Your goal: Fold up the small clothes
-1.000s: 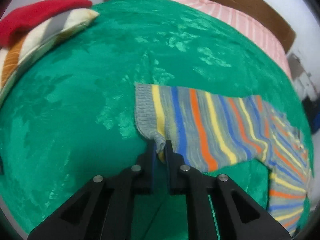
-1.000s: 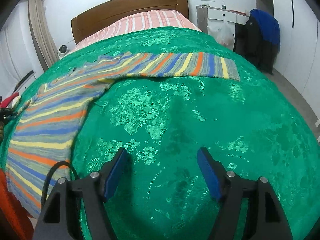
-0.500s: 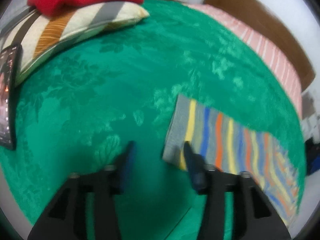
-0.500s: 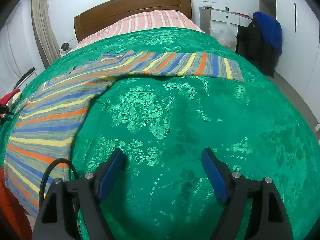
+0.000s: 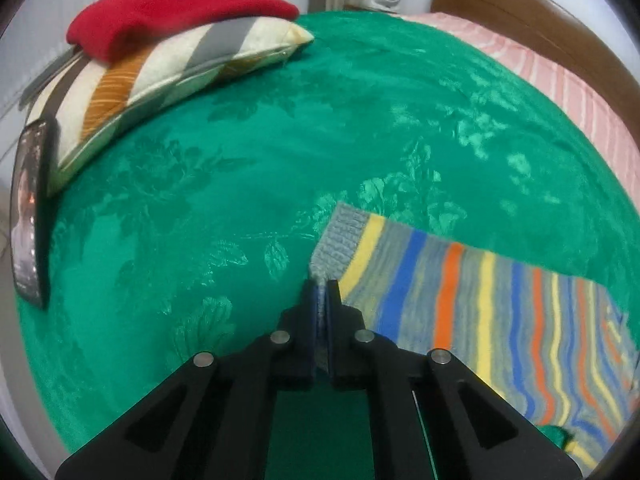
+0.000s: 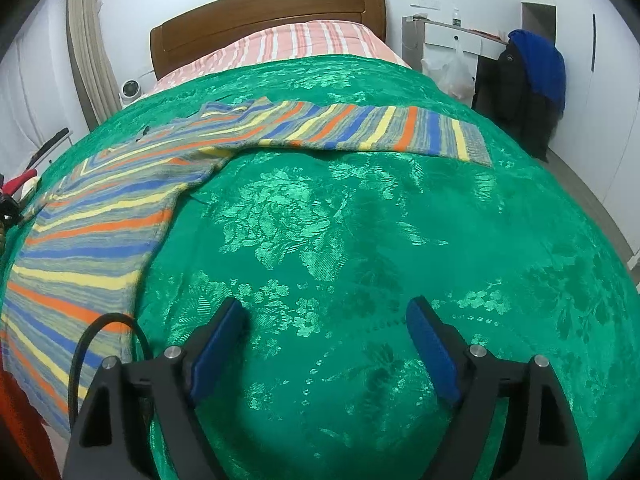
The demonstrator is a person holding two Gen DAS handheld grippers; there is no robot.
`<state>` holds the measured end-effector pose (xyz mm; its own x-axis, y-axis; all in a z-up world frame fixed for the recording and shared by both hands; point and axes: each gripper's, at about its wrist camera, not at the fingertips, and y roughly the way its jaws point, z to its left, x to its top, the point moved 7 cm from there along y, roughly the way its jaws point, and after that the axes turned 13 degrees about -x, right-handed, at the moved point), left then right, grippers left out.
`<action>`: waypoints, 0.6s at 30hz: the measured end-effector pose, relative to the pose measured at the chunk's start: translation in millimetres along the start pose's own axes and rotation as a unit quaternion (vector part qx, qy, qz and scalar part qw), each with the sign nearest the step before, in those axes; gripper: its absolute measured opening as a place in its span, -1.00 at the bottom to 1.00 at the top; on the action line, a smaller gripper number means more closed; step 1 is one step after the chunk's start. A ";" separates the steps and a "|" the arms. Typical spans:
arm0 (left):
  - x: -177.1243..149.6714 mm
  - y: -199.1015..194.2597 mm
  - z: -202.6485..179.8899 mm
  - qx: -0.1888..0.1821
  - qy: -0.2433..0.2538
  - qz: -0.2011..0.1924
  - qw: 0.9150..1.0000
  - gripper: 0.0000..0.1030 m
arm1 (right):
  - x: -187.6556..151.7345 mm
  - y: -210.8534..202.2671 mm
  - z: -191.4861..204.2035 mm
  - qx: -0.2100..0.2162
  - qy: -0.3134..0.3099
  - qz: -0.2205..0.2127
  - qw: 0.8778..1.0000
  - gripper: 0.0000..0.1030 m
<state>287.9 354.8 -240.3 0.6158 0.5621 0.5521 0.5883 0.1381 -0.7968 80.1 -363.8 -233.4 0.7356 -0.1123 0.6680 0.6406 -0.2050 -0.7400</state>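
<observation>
A striped knit sweater (image 5: 460,300) in grey, blue, orange and yellow lies spread on the green bedspread (image 5: 240,160). My left gripper (image 5: 320,284) is shut on the near corner of its grey ribbed cuff (image 5: 340,240), with the sleeve running off to the right. In the right wrist view the sweater's body (image 6: 100,232) lies at the left and its other sleeve (image 6: 360,128) stretches flat across the far side. My right gripper (image 6: 326,320) hovers over bare bedspread (image 6: 360,240); its jaws are opening and nothing is between them.
A striped pillow (image 5: 160,72) with a red garment (image 5: 160,12) on top lies at the far left, and a phone (image 5: 28,208) stands at the bed's left edge. Beyond are the pink striped sheet (image 6: 300,40), wooden headboard (image 6: 264,12) and a blue jacket (image 6: 536,64).
My left gripper let go of the cuff's edge, opened, shifted to the cuff's near corner and shut on it. The right gripper's jaws spread a little wider; that hand stayed put.
</observation>
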 end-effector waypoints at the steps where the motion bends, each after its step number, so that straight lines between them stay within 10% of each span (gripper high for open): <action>1: -0.7 0.4 -4.2 0.002 0.013 0.002 1.000 -0.94 | 0.1 0.4 0.4 0.000 -0.002 -0.001 1.000 0.64; 3: -3.9 -3.5 -12.4 -0.001 0.035 0.012 0.999 -0.81 | 0.6 0.5 0.1 0.001 -0.002 -0.001 1.000 0.64; 7: -15.5 -34.1 -17.9 0.004 0.061 0.001 0.998 0.37 | 0.8 1.2 -1.1 0.004 0.001 -0.001 1.000 0.64; 18: -144.9 -104.3 -82.5 -0.153 0.170 0.019 0.973 0.86 | 20.8 -20.6 -27.0 -0.016 0.051 -0.071 0.996 0.64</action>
<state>180.6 191.7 -217.0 0.7475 0.2519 0.6146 0.6581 -0.1561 -0.7365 76.2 -388.2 -202.1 0.6114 -0.1786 0.7709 0.7275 -0.2564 -0.6364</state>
